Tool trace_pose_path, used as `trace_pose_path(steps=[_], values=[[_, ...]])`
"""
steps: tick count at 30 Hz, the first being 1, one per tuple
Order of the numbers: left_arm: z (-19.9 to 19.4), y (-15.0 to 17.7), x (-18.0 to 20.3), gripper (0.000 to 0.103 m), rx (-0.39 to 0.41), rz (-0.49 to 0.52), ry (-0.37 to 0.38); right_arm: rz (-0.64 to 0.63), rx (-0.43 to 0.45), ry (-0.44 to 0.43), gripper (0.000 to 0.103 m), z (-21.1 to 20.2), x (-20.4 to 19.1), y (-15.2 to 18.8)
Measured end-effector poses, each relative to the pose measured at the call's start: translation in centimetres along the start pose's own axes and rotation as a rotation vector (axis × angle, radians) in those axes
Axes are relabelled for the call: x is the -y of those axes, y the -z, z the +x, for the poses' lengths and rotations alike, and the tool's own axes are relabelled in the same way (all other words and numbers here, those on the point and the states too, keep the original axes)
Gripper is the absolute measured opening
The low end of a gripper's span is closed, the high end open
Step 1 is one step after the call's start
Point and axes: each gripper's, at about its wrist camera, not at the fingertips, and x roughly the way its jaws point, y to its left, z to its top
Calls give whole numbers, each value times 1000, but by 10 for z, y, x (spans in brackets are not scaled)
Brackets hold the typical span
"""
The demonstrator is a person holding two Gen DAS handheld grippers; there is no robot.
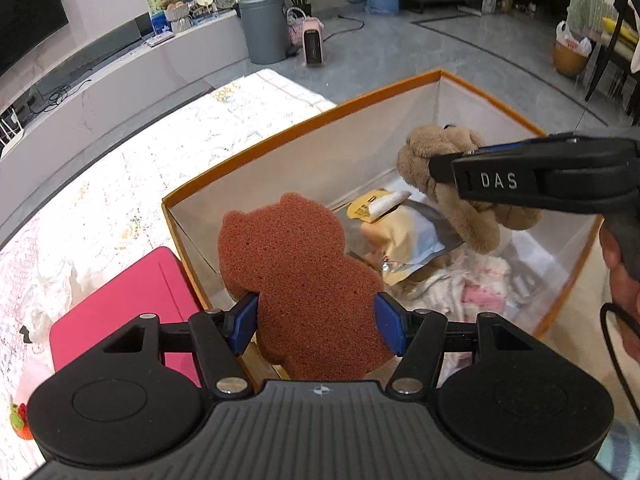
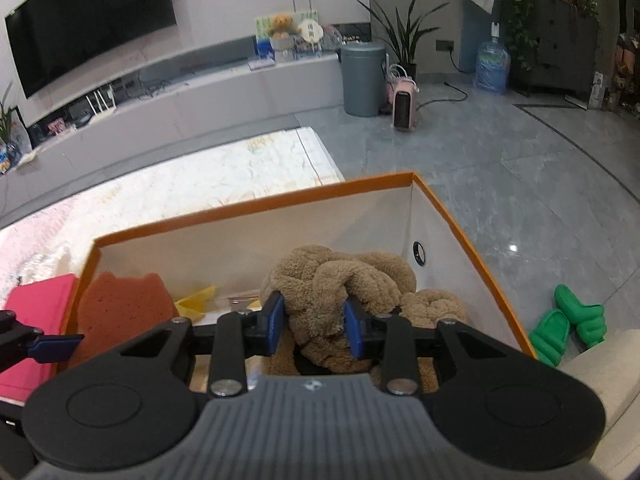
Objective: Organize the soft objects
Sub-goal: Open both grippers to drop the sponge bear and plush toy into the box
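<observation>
My left gripper [image 1: 316, 322] is shut on a brown bear-shaped sponge [image 1: 296, 272] and holds it over the near left corner of an orange-rimmed white box [image 1: 280, 128]. The sponge also shows in the right wrist view [image 2: 120, 308]. My right gripper [image 2: 314, 326] is shut on a tan plush bear [image 2: 340, 280] and holds it above the box [image 2: 452, 224]. In the left wrist view the plush bear [image 1: 436, 152] hangs over the box's right half. Inside the box lie a yellow and silver packet [image 1: 404, 240] and pink and white cloth [image 1: 476, 292].
A pink flat case [image 1: 120, 304] lies left of the box on a pale patterned cloth [image 1: 140, 168]. A small orange and green toy [image 1: 18, 420] sits at the lower left. Green slippers [image 2: 568, 324] lie on the grey floor right of the box.
</observation>
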Motion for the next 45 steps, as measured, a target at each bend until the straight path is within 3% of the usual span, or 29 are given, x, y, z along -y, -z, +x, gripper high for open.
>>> trace_pose_path(steps=[18,21,32,34,35,37,45], values=[[22,-5,3,75,-29,53,-3,-2,-123,59,39,43,7,2],[15,-5,0,80,2,34,12,0,-115,65,45,40,9,3],[-23,-4,5,84,117,87,13,-37,-37,87,49,3,0,-6],[-30,-3,6,84,132,90,8,-39,-26,82,53,-5,-2,-6],[-33,-2,5,84,144,81,6,-40,-19,83,60,-9,-3,-5],[-43,0,1,83,168,58,9,-45,0,84,61,-19,-7,-3],[-93,23,-13,81,305,-1,-26,-34,85,6,61,-68,-29,13]])
